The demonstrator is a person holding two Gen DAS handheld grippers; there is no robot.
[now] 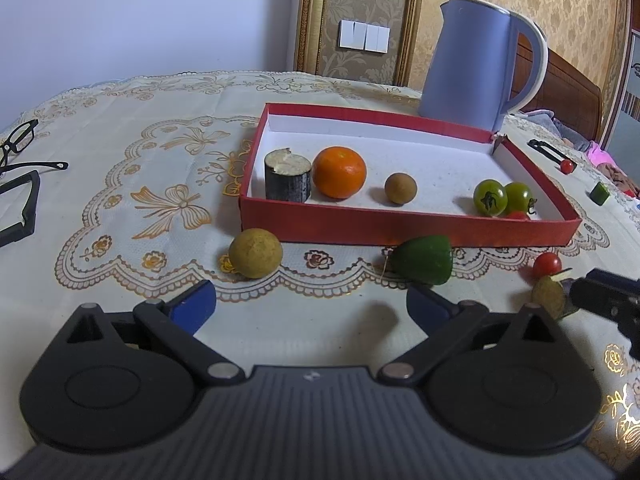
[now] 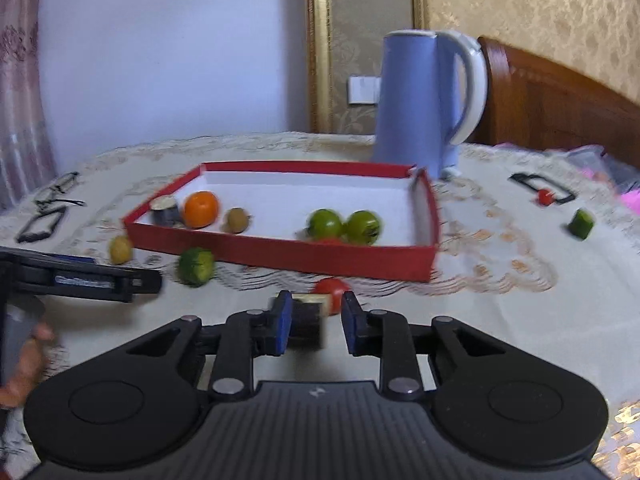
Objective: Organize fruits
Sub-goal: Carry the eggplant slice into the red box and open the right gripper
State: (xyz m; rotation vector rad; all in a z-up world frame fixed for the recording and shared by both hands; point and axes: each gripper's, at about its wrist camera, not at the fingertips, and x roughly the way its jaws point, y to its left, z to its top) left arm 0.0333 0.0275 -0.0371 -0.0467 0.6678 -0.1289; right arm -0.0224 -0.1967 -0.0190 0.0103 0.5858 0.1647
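Observation:
A red box (image 1: 400, 227) (image 2: 280, 254) holds a dark sugarcane piece (image 1: 287, 178), an orange (image 1: 339, 172) (image 2: 201, 209), a brown longan (image 1: 400, 188) and two green tomatoes (image 1: 489, 197) (image 2: 325, 224). In front of it lie a yellow-brown longan (image 1: 256, 253) (image 2: 121, 249), a green cucumber piece (image 1: 424, 260) (image 2: 196, 266) and a red cherry tomato (image 1: 547, 265) (image 2: 330, 289). My left gripper (image 1: 310, 306) is open and empty, short of these. My right gripper (image 2: 316, 322) is open around a dark sugarcane piece (image 2: 307, 320) (image 1: 550, 295); the left pad looks close to it, the right pad is apart.
A blue kettle (image 1: 476, 64) (image 2: 424, 104) stands behind the box. Glasses (image 1: 16, 144) and a black frame (image 1: 20, 208) lie at the left. A small cucumber piece (image 2: 581, 224), a red cherry tomato (image 2: 544, 197) and a black frame are at the right. A lace cloth (image 1: 160, 200) covers the table.

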